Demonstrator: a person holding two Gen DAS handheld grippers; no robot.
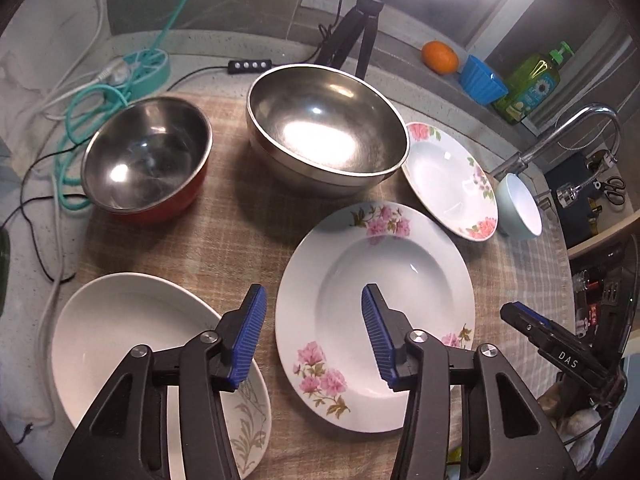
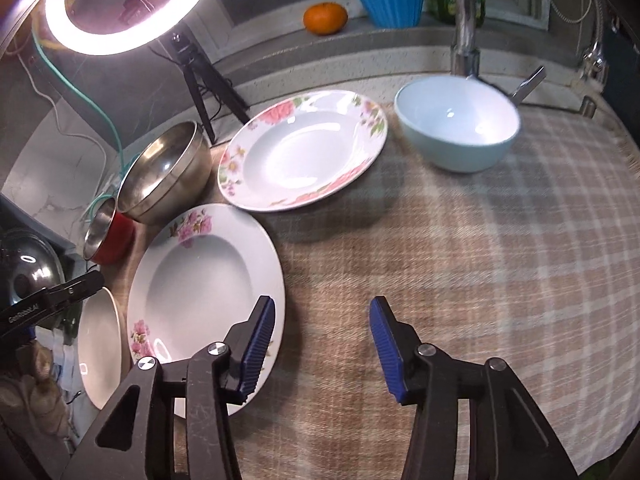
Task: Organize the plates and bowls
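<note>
Both half-open and gripping nothing, the left gripper (image 1: pixel 314 334) is straddling the left rim of the round white pink-flowered ceramic plate (image 1: pixel 400 280), while the right gripper (image 2: pixel 322 350) is straddling its right rim.

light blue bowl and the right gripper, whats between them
Only bare plaid cloth lies between the light blue bowl and the right gripper, in the right wrist view.

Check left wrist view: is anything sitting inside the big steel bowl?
No, the big steel bowl shows only a bare shiny interior with a light reflection, nothing in it.
</note>
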